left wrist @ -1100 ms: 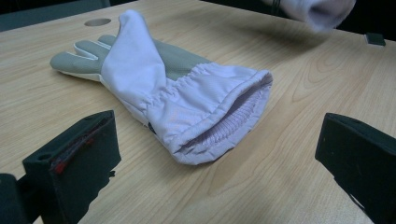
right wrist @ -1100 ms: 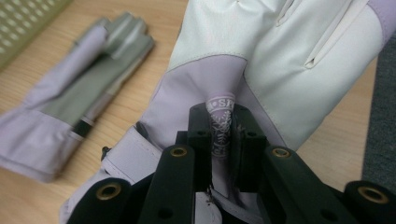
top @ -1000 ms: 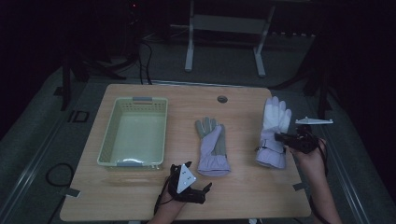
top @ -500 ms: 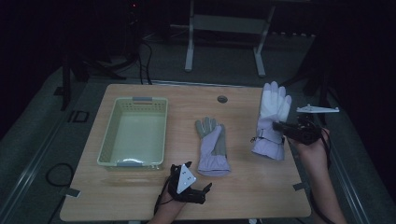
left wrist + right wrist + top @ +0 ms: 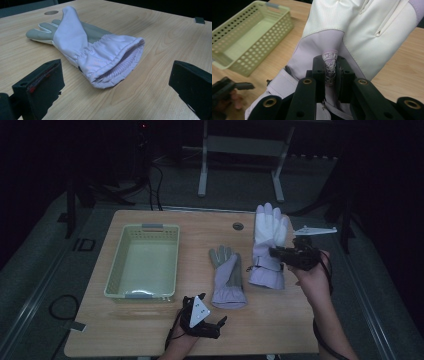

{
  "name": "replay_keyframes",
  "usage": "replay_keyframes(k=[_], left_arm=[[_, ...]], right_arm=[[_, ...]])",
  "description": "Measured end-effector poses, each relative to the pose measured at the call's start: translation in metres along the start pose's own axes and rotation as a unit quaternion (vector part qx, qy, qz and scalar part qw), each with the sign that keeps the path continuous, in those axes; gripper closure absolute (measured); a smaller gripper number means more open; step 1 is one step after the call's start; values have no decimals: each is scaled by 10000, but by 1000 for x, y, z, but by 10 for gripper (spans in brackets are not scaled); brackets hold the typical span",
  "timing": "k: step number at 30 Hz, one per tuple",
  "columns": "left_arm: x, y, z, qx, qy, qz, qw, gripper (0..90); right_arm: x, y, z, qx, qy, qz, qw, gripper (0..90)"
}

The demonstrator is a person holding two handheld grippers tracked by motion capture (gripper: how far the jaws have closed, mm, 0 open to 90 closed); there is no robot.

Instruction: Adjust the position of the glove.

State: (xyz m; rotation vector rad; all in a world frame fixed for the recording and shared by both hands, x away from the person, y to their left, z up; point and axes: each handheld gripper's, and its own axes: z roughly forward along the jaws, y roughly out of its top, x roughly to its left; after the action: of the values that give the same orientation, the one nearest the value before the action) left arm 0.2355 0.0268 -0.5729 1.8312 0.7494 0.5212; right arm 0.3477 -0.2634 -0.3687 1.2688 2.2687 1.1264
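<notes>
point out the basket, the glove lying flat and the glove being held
basket (image 5: 142, 296), high view, near rim
flat glove (image 5: 105, 53), left gripper view, cuff
held glove (image 5: 362, 32), right gripper view, pale palm panel

The person's left forearm is coming in from the near edge, and the left hand-held gripper (image 5: 220, 322) is lying low and level, its nose pointing to the right. Its two black jaws are standing wide apart, nothing between their pads. The hand (image 5: 187, 340) is wrapping the body from below, and the grey three-cornered plate (image 5: 199, 310) is riding on top, tilted. The right forearm (image 5: 325, 320) is rising steeply from the lower right, wrist bent, the hand (image 5: 311, 276) cupping the right hand-held gripper (image 5: 272, 252) from beneath. That gripper is pointing left, raised above the tabletop (image 5: 280, 320), its jaws pinched tightly together on a fold of fabric. Its plate (image 5: 315, 230) is sticking out level above the hand.
</notes>
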Motion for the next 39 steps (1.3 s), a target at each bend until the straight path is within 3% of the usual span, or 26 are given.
replay_keyframes(k=[7,8,12,22,31,39], left_arm=[[0,0,0,-1,-5,16,10000,0],[0,0,0,-2,-9,15,10000,0],[0,0,0,-4,-11,20,10000,0],[-1,0,0,-12,-16,33,10000,0],[-1,0,0,-11,-19,48,10000,0],[-1,0,0,-8,-35,25,10000,0]], right_arm=[[21,3,16,3,136,-15,9999,798],[29,4,23,66,138,-52,9999,798],[41,5,34,133,122,-73,9998,798],[64,0,58,386,295,-157,9987,798],[69,-15,82,757,300,-160,9965,797],[61,-23,104,1044,233,-57,9942,794]])
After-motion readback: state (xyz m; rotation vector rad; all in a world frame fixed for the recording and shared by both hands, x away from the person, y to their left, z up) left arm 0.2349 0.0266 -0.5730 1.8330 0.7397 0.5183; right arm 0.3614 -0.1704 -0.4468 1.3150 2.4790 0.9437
